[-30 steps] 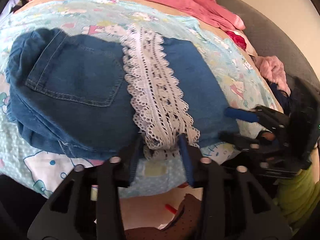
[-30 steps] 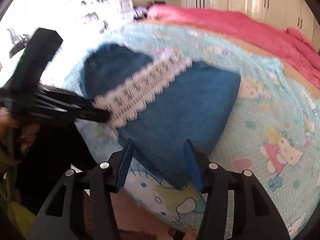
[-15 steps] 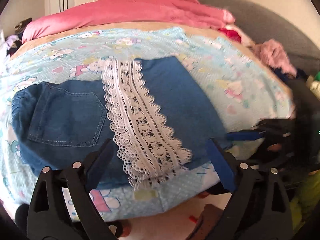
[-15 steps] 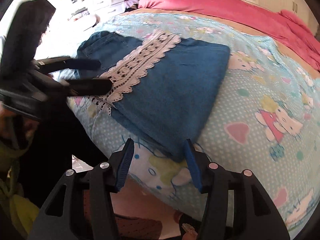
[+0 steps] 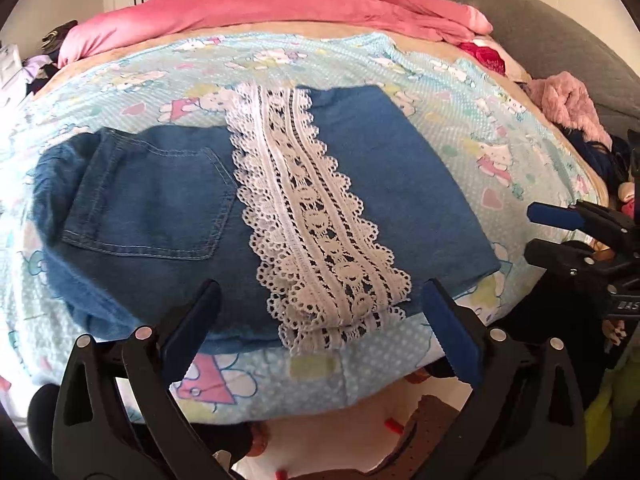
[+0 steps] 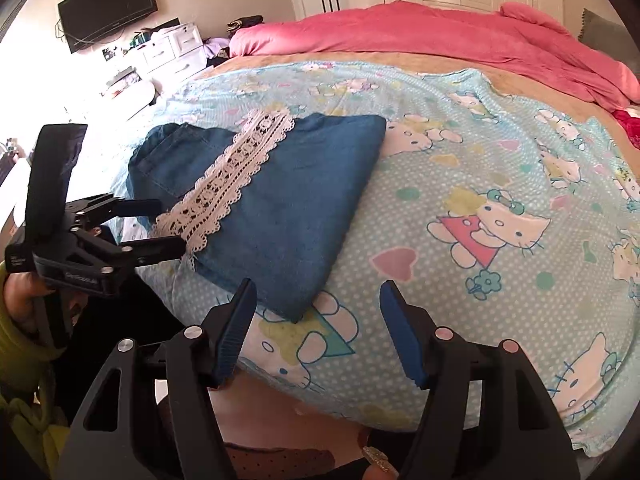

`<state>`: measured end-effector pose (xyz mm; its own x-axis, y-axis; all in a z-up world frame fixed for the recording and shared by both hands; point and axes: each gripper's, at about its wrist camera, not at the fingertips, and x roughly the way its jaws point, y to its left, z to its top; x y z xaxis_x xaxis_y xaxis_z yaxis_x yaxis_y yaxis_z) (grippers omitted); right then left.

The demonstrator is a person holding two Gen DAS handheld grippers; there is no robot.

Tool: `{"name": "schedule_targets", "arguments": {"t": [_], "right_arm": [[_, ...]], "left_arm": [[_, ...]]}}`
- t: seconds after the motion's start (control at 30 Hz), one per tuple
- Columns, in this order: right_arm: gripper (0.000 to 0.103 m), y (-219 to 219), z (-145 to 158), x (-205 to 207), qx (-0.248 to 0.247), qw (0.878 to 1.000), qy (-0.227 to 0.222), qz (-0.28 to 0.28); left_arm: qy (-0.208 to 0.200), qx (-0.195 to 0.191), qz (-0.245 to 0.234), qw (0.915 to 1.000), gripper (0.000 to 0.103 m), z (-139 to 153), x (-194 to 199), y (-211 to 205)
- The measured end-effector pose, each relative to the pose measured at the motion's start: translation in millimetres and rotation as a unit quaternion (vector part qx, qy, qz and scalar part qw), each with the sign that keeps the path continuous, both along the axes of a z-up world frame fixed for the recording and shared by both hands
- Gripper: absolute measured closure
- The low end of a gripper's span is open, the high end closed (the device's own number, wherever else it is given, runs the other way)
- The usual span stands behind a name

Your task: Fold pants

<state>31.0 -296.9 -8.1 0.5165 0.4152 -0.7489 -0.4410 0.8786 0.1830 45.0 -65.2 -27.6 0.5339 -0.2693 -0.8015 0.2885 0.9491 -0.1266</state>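
The blue denim pants [image 5: 160, 208] lie folded in a compact rectangle on the bed, back pocket up at the left, a white lace band [image 5: 316, 220] across the middle. They also show in the right wrist view [image 6: 288, 200]. My left gripper [image 5: 320, 312] is open and empty, just off the pants' near edge. My right gripper [image 6: 316, 316] is open and empty by the pants' near corner; it shows at the right in the left wrist view [image 5: 536, 232]. The left gripper shows at the left in the right wrist view [image 6: 160, 228].
A light blue cartoon-print sheet [image 6: 480, 184] covers the bed. A pink duvet [image 5: 280, 4] lies along the far side. A grey headboard [image 5: 560, 32] and a pink garment [image 5: 568, 104] are at the right. A dresser and TV [image 6: 108, 8] stand beyond the bed.
My left gripper let go of the lace edge, opened wide and drew back from the pants. My right gripper also pulled back and opened wider. The pants stayed folded in place.
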Motion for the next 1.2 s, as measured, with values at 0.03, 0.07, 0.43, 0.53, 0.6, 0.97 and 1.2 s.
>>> {"name": "schedule_targets", "arguments": {"t": [0.03, 0.07, 0.43, 0.53, 0.6, 0.97, 1.2], "right_arm": [[0.040, 0, 1, 0, 0.001, 1.000, -0.001, -0.001], [0.040, 1, 3, -1, 0.002, 1.000, -0.004, -0.003], [0.007, 4, 24, -9, 0.006, 0.999, -0.039, -0.022], [0.007, 7, 31, -9, 0.003, 0.999, -0.045, -0.025], [0.007, 11, 39, -6, 0.003, 0.998, -0.052, -0.020], [0.005, 75, 92, 30, 0.011, 0.995, -0.090, 0.044], [0.005, 143, 98, 68, 0.001, 0.991, -0.080, 0.107]], "left_arm": [[-0.002, 0.000, 0.001, 1.0000, 0.010, 3, -1, 0], [-0.006, -0.001, 0.002, 1.0000, 0.010, 7, -3, 1], [-0.038, -0.008, 0.009, 0.9992, 0.009, 34, -16, 7], [-0.042, -0.010, 0.015, 0.9989, 0.009, 37, -19, 13], [-0.045, -0.012, 0.022, 0.9987, 0.009, 39, -21, 19], [-0.059, -0.017, 0.088, 0.9942, 0.009, 46, -27, 76], [-0.051, -0.032, 0.145, 0.9876, 0.009, 39, -28, 127]]}}
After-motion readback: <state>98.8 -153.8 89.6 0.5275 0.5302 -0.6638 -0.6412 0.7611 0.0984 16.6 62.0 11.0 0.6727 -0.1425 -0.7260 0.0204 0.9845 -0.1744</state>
